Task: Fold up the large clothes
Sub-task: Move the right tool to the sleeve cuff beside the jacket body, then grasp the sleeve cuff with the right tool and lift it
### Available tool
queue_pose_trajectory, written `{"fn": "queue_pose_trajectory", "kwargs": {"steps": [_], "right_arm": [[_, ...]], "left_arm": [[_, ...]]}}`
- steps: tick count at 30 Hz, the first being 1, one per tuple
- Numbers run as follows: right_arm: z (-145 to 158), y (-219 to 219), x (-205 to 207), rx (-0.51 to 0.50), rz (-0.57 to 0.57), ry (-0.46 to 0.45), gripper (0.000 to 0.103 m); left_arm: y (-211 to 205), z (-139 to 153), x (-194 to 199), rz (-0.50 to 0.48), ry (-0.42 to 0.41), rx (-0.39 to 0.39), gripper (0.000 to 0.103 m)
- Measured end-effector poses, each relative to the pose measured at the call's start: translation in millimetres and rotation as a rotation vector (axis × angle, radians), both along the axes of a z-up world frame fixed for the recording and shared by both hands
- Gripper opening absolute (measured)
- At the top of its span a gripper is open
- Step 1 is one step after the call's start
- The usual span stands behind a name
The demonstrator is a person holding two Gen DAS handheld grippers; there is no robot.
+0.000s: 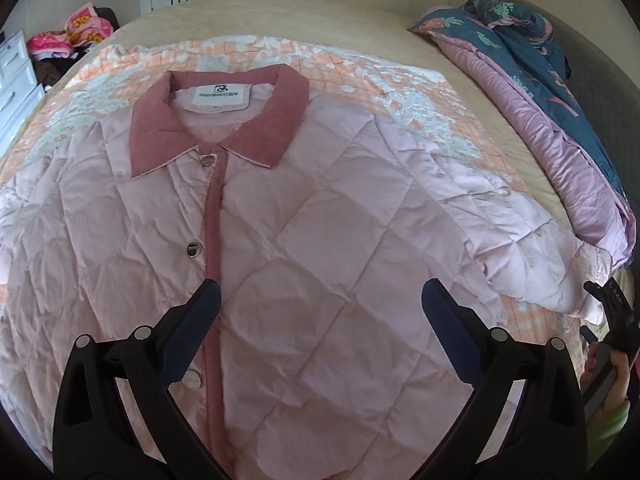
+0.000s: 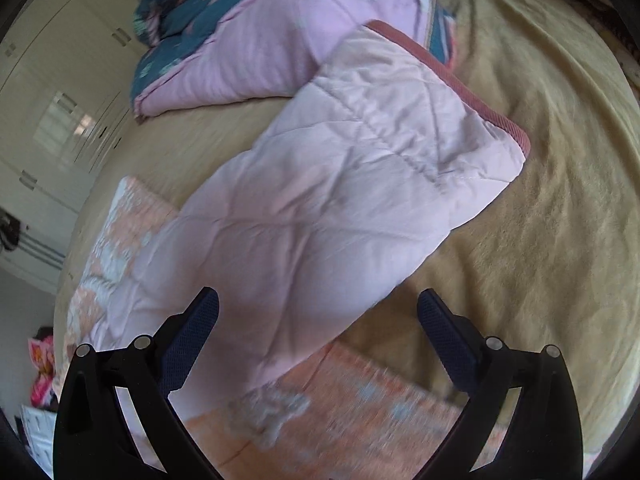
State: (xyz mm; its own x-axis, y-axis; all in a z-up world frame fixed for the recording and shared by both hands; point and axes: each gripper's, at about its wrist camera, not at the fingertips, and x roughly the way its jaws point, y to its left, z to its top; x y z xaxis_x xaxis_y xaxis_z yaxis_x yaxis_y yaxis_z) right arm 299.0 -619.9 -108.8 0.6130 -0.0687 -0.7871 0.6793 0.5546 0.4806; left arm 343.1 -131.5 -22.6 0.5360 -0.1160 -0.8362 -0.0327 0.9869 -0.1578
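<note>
Hidden: jacket (image 1: 304,216) hem cut off below the left view; right view blurred | Pose: left gripper (image 1: 320,304) is held above the jacket front, right gripper (image 2: 318,308) above the sleeve (image 2: 340,184) | Tool: both are spread wide, nothing gripped | Place: jacket is laid flat, buttoned, mid-bed (image 1: 248,12), sleeve toward the quilt (image 1: 560,128) edge.

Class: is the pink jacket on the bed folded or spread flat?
Spread flat: the jacket lies buttoned, collar up, sleeve stretched out.
</note>
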Motion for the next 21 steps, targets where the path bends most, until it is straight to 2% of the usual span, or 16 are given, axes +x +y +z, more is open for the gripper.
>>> {"fn": "queue_pose_trajectory", "kwargs": {"steps": [2, 5, 6, 7, 10, 13, 16, 21], "right_arm": [[-3, -11, 1, 0.013, -0.034, -0.045, 0.099], [-6, -22, 1, 0.018, -0.091, -0.083, 0.089], [-8, -25, -1, 0.024, -0.113, -0.090, 0.078], [-7, -27, -4, 0.025, -0.139, -0.103, 0.057], [6, -25, -8, -0.028, -0.113, -0.142, 0.033], [34, -10, -9, -0.112, -0.042, -0.213, 0.023], [64, 7, -6, -0.185, 0.023, -0.259, 0.019], [113, 40, -2, -0.264, 0.116, -0.341, 0.018]], "left_arm": [[6, -2, 0, 0.003, 0.006, -0.018, 0.094], [13, -3, 0, 0.012, 0.010, -0.026, 0.094], [16, -3, -1, 0.013, 0.012, -0.038, 0.094], [18, -2, -1, 0.015, 0.012, -0.044, 0.094], [26, 4, -5, 0.023, -0.002, -0.037, 0.094], [34, 13, -7, 0.028, -0.019, -0.027, 0.094], [44, 23, -9, 0.037, -0.036, -0.037, 0.094], [62, 40, -15, 0.057, -0.036, -0.099, 0.094]]}}
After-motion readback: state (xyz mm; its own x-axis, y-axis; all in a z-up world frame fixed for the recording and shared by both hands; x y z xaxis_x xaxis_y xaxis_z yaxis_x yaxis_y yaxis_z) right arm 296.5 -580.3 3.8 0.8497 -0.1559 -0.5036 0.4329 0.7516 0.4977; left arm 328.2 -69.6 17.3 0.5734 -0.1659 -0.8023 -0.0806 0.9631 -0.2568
